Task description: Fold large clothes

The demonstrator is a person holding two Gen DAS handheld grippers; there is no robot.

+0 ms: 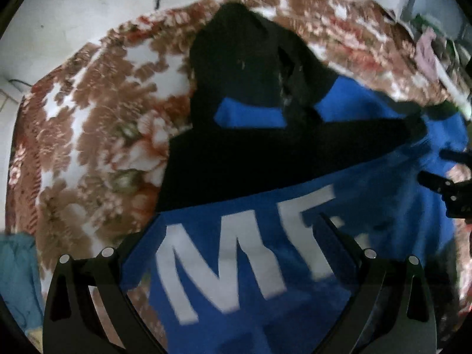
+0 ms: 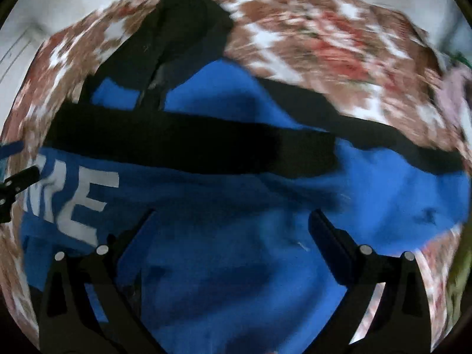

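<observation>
A blue and black hooded sweatshirt [image 1: 368,194] with big white letters [image 1: 244,253] lies spread on a floral bedcover [image 1: 97,124]. Its black hood [image 1: 242,59] points to the far side, and a black sleeve [image 1: 295,147] is folded across the chest. My left gripper [image 1: 236,230] is open and empty above the lettered lower part. The right gripper shows at the right edge of the left wrist view [image 1: 442,171]. In the right wrist view the sweatshirt [image 2: 236,265] fills the frame, sleeve [image 2: 191,144] across it. My right gripper [image 2: 233,218] is open and empty above the blue body.
The brown, red and white floral bedcover [image 2: 339,38] covers the bed all around the garment. A light wall [image 1: 73,6] stands behind the bed. Teal cloth [image 1: 14,271] lies at the near left edge. Pinkish clothes [image 1: 427,50] lie at the far right.
</observation>
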